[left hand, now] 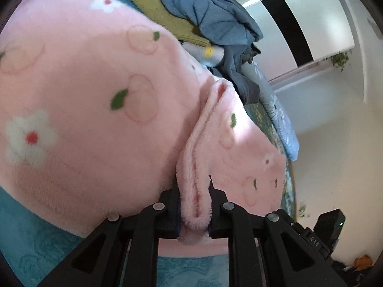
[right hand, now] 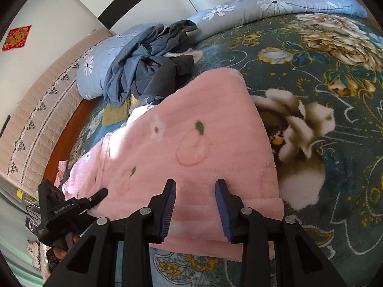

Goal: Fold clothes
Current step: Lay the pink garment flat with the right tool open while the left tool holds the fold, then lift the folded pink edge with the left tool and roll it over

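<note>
A pink fleece garment (left hand: 100, 124) printed with white flowers and peach outlines lies spread on the bed. My left gripper (left hand: 195, 203) is shut on a bunched fold of its edge, which bulges out between the fingers (left hand: 219, 201). In the right wrist view the same pink garment (right hand: 191, 148) lies flat over the floral blanket, and my right gripper (right hand: 195, 191) hovers open just above its near edge with nothing between the blue pads (right hand: 222, 205). The left gripper (right hand: 98, 197) shows at the left, at the garment's far edge, held by a hand.
A heap of blue and dark grey clothes (right hand: 148, 64) and an olive knit piece (left hand: 158, 9) lie beyond the pink garment. A light blue floral quilt (right hand: 263, 4) runs along the bed's far side. The dark green floral blanket (right hand: 323, 95) covers the bed to the right.
</note>
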The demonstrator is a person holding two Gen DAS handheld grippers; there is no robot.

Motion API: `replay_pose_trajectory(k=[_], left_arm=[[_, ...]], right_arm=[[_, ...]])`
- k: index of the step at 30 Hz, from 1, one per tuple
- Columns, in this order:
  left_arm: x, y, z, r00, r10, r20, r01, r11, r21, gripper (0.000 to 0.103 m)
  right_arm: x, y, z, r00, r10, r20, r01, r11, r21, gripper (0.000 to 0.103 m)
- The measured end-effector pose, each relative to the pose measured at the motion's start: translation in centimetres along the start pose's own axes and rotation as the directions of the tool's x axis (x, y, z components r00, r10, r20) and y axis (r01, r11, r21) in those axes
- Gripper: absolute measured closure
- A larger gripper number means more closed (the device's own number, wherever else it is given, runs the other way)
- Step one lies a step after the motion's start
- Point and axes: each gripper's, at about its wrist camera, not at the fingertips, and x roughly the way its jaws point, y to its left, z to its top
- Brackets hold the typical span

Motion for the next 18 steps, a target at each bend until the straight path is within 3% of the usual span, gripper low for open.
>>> replay_pose_trajectory(k=[2,8,12,15,16,18], left_arm=[[0.1,-0.4,0.0,1.000,0.022,-0.008,-0.022,1.000,0.013,0.087],[-0.2,-0.2,0.1,1.000,-0.005,-0.025,0.005,1.000,0.013,0.082],[-3.0,-0.9,0.7,1.000,0.002,0.019,-0.004,0.997,0.080,0.068],[-7.9,0.0,2.0,0.989,-0.014,0.149,-0.001,0.995,0.102,0.058],[-9.5,0.6,2.6,0.980,-0.007,0.200,-0.013,0.995,0.098,0.055],[-12.7,2.7,3.7,0.946,0.077,0.315,-0.091,0.995,0.030,0.051]], right_arm=[[0.3,0.0,-0.1,1.000,-0.014,-0.011,0.014,1.000,-0.003,0.065],[1.6,0.3,-0.3,0.996,-0.071,-0.045,0.069,0.997,-0.032,0.065],[1.8,-0.3,-0.2,0.998,-0.056,-0.040,0.056,0.998,0.004,0.065],[1.5,-0.3,-0.4,0.998,-0.062,-0.024,0.062,0.998,0.022,0.065],[1.4,-0.2,-0.5,0.997,-0.072,-0.018,0.072,0.997,0.025,0.065],[1.1,0.8,-0.4,0.993,-0.118,-0.004,0.118,0.993,0.022,0.065]])
